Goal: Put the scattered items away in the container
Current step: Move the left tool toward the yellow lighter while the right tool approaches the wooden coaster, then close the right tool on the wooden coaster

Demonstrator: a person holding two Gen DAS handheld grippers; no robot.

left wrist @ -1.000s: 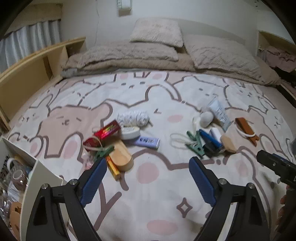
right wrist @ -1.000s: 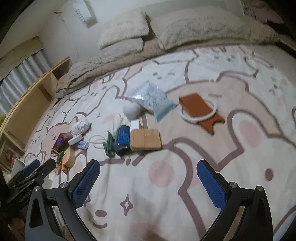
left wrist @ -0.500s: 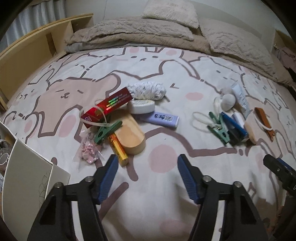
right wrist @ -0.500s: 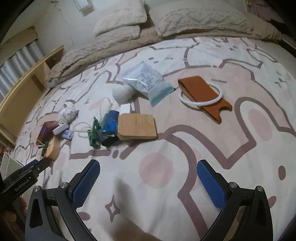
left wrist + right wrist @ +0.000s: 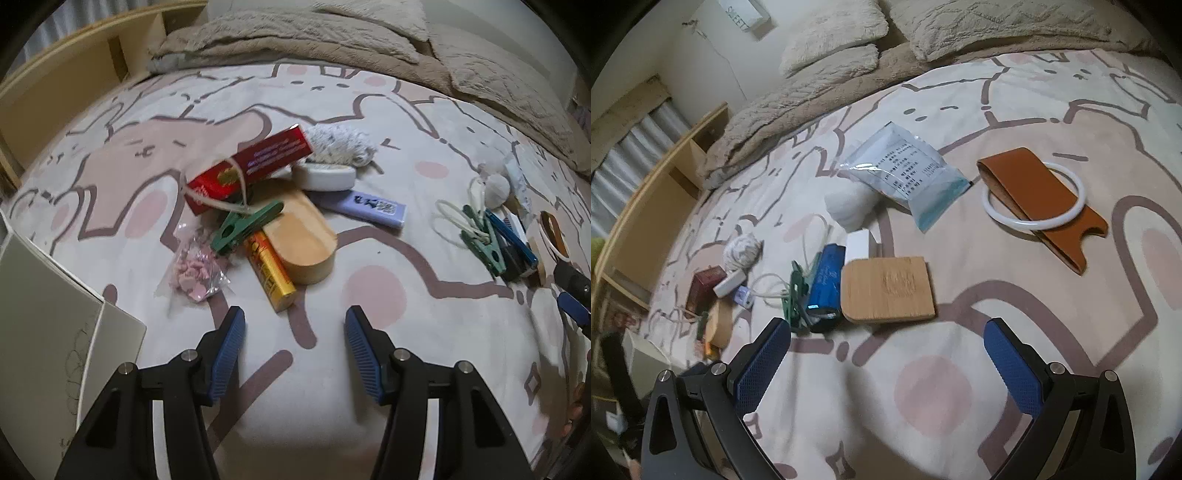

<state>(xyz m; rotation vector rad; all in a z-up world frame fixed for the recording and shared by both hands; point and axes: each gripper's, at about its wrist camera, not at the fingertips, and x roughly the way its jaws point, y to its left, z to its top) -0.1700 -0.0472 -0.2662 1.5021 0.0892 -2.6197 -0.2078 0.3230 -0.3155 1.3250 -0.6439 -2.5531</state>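
My left gripper [image 5: 293, 347] is open and empty, just short of an orange-gold tube [image 5: 271, 273]. Behind the tube lie a wooden oval box [image 5: 303, 240], a green clothes peg [image 5: 245, 227], a red carton [image 5: 251, 168], a bag of pink pieces [image 5: 194, 269], a white case [image 5: 325, 177] and a lilac packet [image 5: 369, 208]. The white container [image 5: 48, 332] stands at the left edge. My right gripper [image 5: 886, 365] is open and empty, just short of a bamboo card [image 5: 886, 290] and a blue case [image 5: 825, 286].
A clear printed pouch [image 5: 905, 173], a brown leather sleeve [image 5: 1041, 199] under a white ring [image 5: 1034, 199] and a white ball [image 5: 849, 205] lie further right. Pillows [image 5: 834, 40] and a beige blanket [image 5: 288, 33] fill the back. A wooden shelf [image 5: 62, 88] runs along the left.
My left gripper has moved forward and down toward the left pile, its jaws narrower than a second ago. My right gripper has moved closer to the bamboo card, jaws unchanged.
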